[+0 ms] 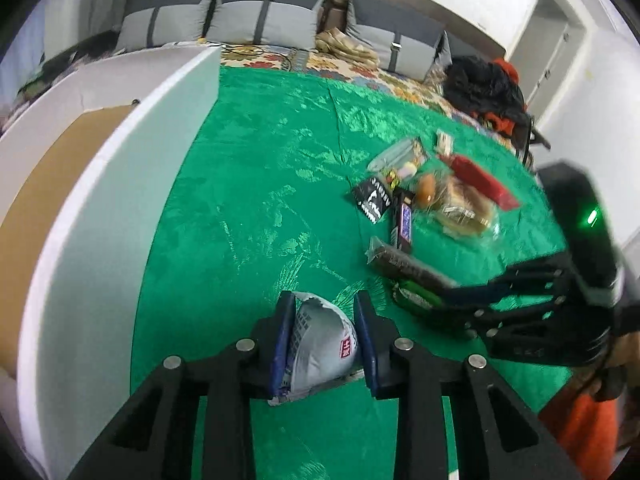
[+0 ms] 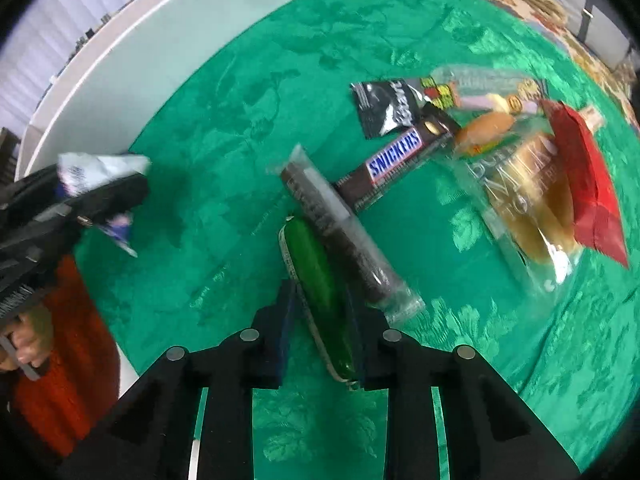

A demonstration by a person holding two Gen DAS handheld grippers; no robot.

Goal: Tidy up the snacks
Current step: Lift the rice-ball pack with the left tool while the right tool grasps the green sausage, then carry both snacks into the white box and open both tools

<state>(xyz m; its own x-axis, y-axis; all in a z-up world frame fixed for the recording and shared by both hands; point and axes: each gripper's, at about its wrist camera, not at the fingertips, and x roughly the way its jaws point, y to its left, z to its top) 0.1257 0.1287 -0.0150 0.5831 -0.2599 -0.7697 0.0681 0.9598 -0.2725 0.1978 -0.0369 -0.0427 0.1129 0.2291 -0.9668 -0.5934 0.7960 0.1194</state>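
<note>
Gripping silver packet (image 1: 316, 344), left claw (image 1: 325, 338) closed on it, pads pressing both sides, packet raised off green cloth (image 1: 248, 200). Right claw (image 2: 322, 320) closed on green bar (image 2: 320, 296), pads at its sides. Dark cookie sleeve (image 2: 340, 236) touching green bar on right-claw right side. Snickers (image 2: 394, 160) just beyond sleeve. Black sachet (image 2: 386, 108), bun bag (image 2: 528, 200), red pack (image 2: 588, 184) farther ahead-right. White box (image 1: 120, 184) left of left claw.
</note>
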